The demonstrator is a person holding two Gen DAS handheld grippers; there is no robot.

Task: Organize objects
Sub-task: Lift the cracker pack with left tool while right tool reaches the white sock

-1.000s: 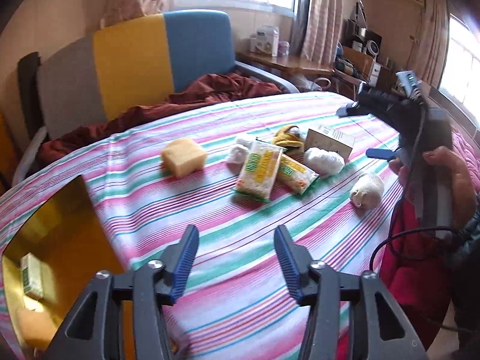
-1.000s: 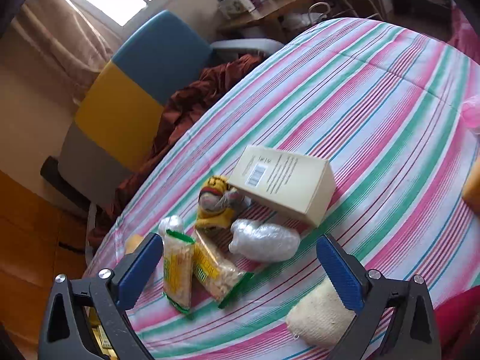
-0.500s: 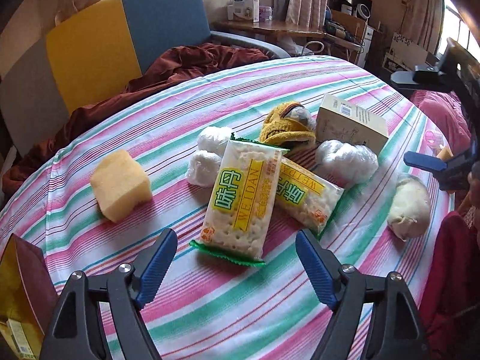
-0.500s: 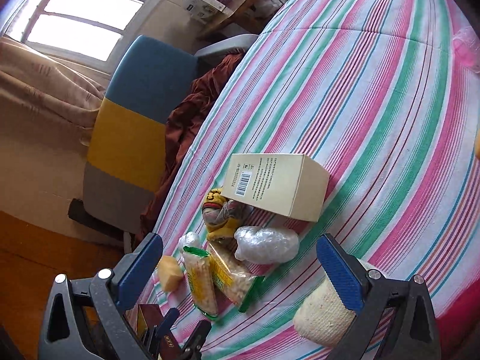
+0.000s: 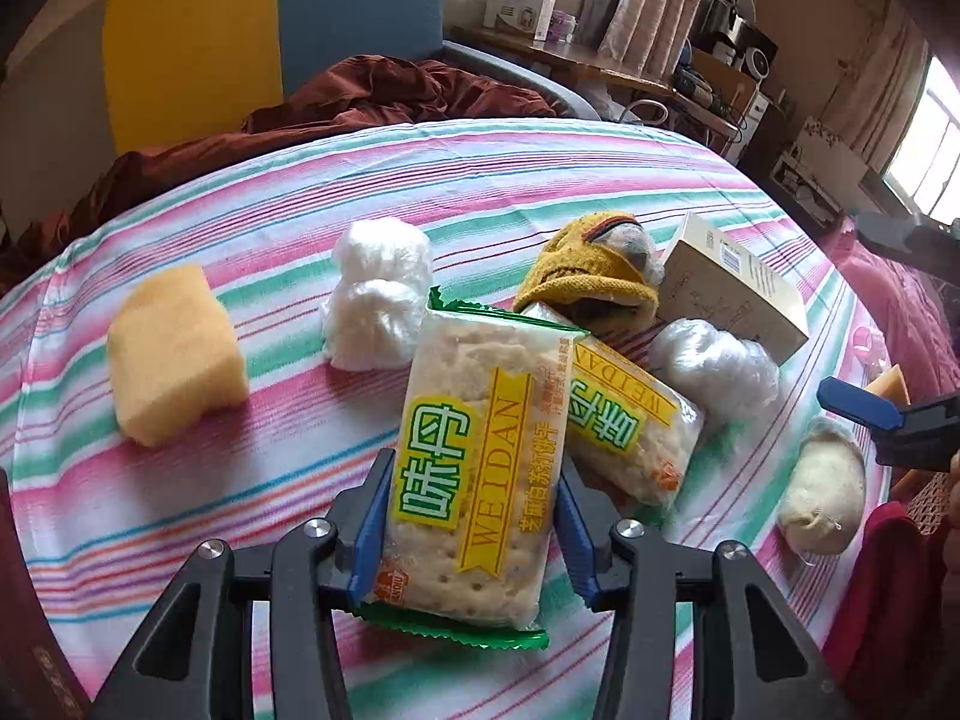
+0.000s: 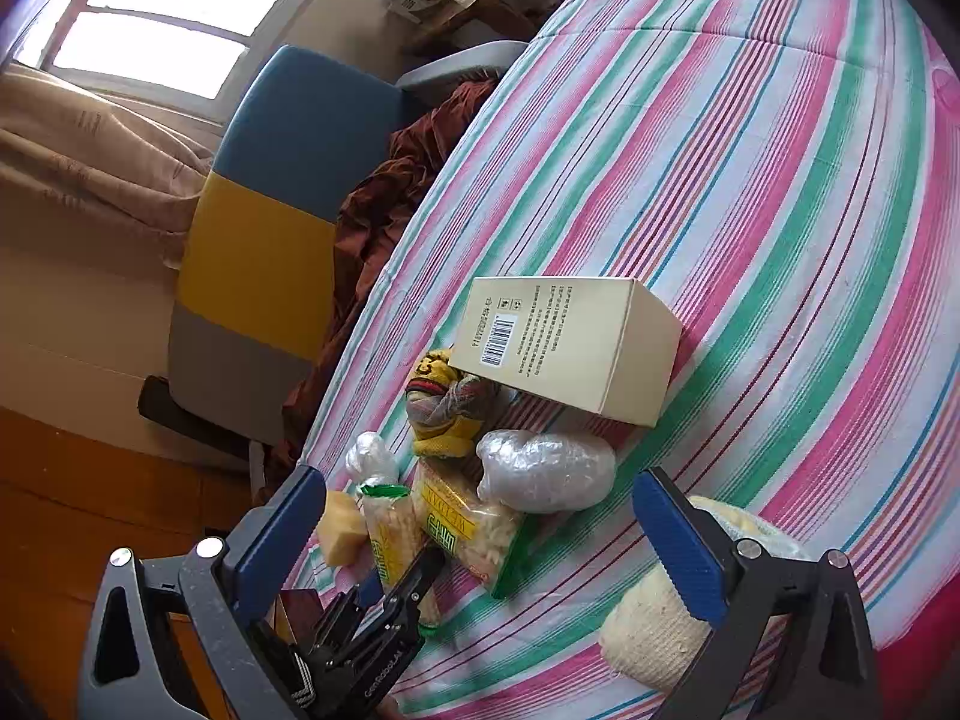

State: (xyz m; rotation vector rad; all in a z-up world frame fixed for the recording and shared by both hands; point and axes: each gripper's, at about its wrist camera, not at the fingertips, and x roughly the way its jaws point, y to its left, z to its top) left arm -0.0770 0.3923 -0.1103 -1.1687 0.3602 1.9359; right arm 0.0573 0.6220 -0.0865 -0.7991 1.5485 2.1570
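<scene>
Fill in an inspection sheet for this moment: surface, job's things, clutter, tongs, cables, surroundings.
Surface: striped tablecloth, pink, green and white.
Job's things: cracker packet between the left pads; second cracker packet partly under it; yellow sponge; cream box; yellow knitted item; two plastic-wrapped bundles; cream knitted ball.
Clutter: nothing seen apart from those.
Tongs: left tongs have just been closing, pads against the packet's sides; right tongs wide open, holding nothing.
Cables: nothing seen.
Surroundings: blue, yellow and grey chair with dark red cloth; desk; curtained window.
</scene>
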